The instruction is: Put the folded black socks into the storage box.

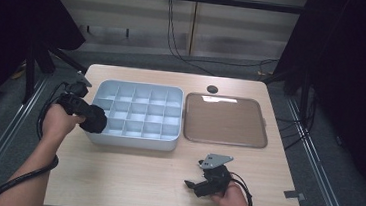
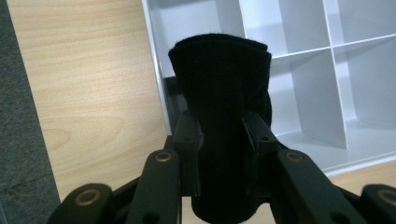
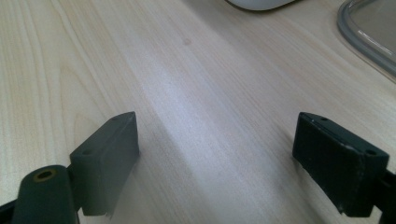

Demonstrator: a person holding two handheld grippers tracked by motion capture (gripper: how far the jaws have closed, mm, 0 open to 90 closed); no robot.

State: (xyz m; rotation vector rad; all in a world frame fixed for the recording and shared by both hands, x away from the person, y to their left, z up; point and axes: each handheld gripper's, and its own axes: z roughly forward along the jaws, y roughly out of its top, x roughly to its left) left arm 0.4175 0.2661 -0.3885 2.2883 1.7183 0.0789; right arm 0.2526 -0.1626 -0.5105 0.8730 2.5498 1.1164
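A rolled black cloth [image 2: 222, 88], like a sock, is clamped between the jaws of my left gripper [image 2: 219, 135]. In the high view the left gripper [image 1: 87, 114] holds the black cloth [image 1: 94, 118] over the front left corner of the white divided box [image 1: 135, 141]. The cloth's end hangs above a corner compartment of the white box [image 2: 303, 84]. My right gripper [image 1: 191, 185] rests low over the table near the front edge, jaws spread wide. In the right gripper view the right gripper [image 3: 217, 154] has only bare wood between its pads.
A clear lid or tray [image 1: 225, 120] lies flat to the right of the box; its rim [image 3: 369, 32] shows in the right gripper view. A dark round hole [image 1: 212, 89] sits near the table's back edge. Bare wood lies between the box and the front edge.
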